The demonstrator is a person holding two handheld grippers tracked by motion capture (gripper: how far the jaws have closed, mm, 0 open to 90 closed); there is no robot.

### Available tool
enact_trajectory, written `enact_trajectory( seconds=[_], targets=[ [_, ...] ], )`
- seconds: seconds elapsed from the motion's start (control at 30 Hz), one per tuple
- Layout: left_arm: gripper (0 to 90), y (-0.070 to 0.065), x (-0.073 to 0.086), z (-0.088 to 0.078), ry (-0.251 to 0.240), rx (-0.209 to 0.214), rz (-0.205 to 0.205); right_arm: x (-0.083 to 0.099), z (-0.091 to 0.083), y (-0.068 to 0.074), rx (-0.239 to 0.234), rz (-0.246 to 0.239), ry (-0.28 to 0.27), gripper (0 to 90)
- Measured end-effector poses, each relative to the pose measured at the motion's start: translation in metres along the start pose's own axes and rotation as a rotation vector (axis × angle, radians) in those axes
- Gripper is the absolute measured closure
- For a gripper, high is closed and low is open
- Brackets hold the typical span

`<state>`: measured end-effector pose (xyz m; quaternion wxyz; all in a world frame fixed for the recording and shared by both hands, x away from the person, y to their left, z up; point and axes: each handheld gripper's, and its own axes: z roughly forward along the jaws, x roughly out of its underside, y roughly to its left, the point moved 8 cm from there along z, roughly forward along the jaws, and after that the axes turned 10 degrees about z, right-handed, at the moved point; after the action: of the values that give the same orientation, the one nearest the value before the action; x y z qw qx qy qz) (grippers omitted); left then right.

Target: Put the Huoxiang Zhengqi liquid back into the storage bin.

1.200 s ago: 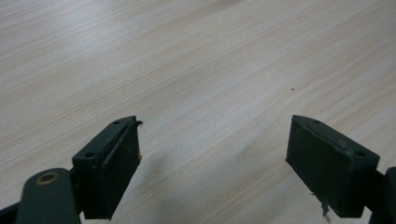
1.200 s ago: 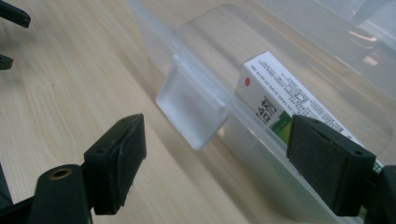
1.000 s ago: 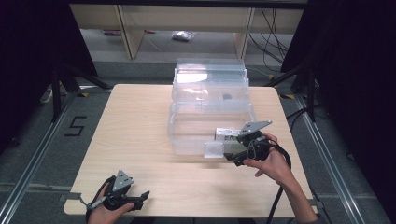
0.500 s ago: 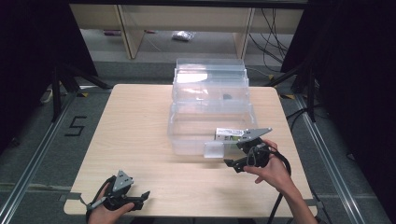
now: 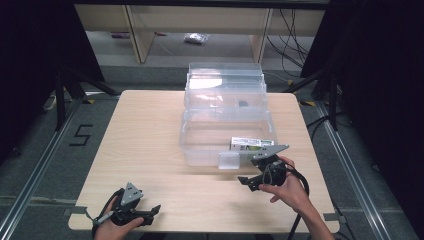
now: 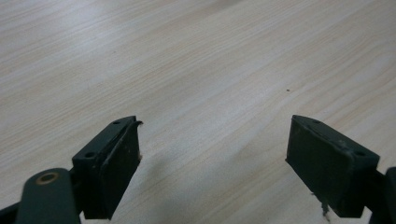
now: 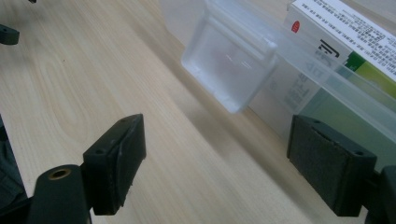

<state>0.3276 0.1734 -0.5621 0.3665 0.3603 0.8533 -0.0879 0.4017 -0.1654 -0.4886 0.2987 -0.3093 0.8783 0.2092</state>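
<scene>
The clear plastic box [image 5: 226,134] sits on the far right part of the counter [image 5: 145,145], with a second clear bin [image 5: 225,87] stacked or standing just behind it at the far edge; where one ends and the other begins is hard to make out through the transparent walls. A flat latch tab [image 5: 229,161] hangs from the near wall of the box; in the right gripper view this tab [image 7: 229,60] is blurred but plainly unclipped from the rim. A white carton with green print [image 5: 251,144] lies inside the box at its near right corner; the small text on it is too fine to read, and in the right gripper view the carton [image 7: 345,35] is cut off by the top and right edges. A small dark thing [image 5: 243,104] shows through the far bin, too small to identify.

The right gripper [image 5: 252,181] hovers just near the box's right corner, close to the latch tab but not touching it. Its fingers [image 7: 116,163] stand wide apart with nothing between them.

The left gripper [image 5: 150,212] rests at the near left edge of the counter, well apart from the box. Its fingers [image 6: 112,163] are also spread wide, over bare wood. The hand [image 5: 107,230] holding it is partly cut off by the bottom edge.
</scene>
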Motion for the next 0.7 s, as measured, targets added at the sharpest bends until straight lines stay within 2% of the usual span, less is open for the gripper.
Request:
enact_trajectory(
  seconds=[0.03, 0.1, 0.13, 0.17, 0.2, 0.23, 0.3, 0.37, 0.4, 0.47, 0.53, 0.57, 0.6, 0.63, 0.67, 0.7],
  targets=[
    [16.7, 0.0, 0.0, 0.0, 0.0, 0.0, 0.0, 0.001, 0.0, -0.002, -0.003, -0.026, 0.003, 20.8],
    [16.7, -0.001, 0.0, 0.0, 0.001, 0.002, 0.001, 0.002, 0.001, 0.001, -0.005, 0.002, -0.006, 20.8],
    [16.7, -0.001, 0.0, 0.0, -0.001, 0.005, 0.001, 0.004, 0.0, 0.001, -0.008, -0.001, 0.012, 20.8],
    [16.7, 0.0, 0.0, 0.0, 0.001, 0.006, 0.001, 0.005, 0.001, 0.0, -0.004, 0.006, -0.002, 20.9],
    [16.7, 0.0, 0.0, 0.0, 0.0, 0.005, 0.001, 0.005, 0.003, 0.0, -0.009, -0.009, -0.01, 20.8],
    [16.7, -0.001, 0.0, 0.0, 0.001, 0.006, 0.001, 0.007, 0.001, 0.001, -0.006, 0.006, 0.014, 20.7],
    [16.7, -0.001, 0.0, 0.0, 0.002, 0.007, 0.001, 0.007, 0.003, 0.0, -0.015, -0.017, -0.013, 20.9],
    [16.7, -0.001, 0.0, 0.0, -0.001, 0.007, -0.002, 0.009, 0.003, 0.002, -0.013, -0.007, -0.02, 20.9],
    [16.7, -0.001, 0.0, 0.001, -0.006, -0.002, 0.0, 0.012, 0.002, 0.002, -0.008, 0.004, -0.005, 20.9],
    [16.7, -0.001, 0.0, 0.001, -0.01, -0.005, 0.0, 0.013, 0.003, 0.001, 0.004, -0.012, -0.021, 20.8],
    [16.7, -0.001, 0.0, 0.0, 0.001, 0.006, 0.001, 0.016, 0.005, 0.003, -0.009, 0.005, -0.026, 20.9],
    [16.7, -0.001, 0.0, 0.0, 0.001, 0.006, 0.002, 0.017, 0.004, 0.0, 0.004, -0.02, -0.018, 20.9],
    [16.7, -0.001, 0.0, 0.0, 0.001, 0.006, 0.002, 0.018, 0.005, 0.001, 0.005, 0.006, -0.033, 21.1],
    [16.7, -0.001, 0.0, 0.0, 0.001, 0.006, 0.002, 0.02, 0.004, 0.001, 0.004, -0.007, -0.009, 21.2],
    [16.7, -0.001, 0.0, 0.001, -0.006, 0.0, 0.001, 0.02, 0.006, 0.003, 0.005, 0.007, -0.033, 21.1],
    [16.7, -0.001, 0.0, 0.0, 0.001, 0.006, 0.002, 0.023, 0.004, 0.001, 0.014, 0.001, -0.006, 21.0]
  ],
)
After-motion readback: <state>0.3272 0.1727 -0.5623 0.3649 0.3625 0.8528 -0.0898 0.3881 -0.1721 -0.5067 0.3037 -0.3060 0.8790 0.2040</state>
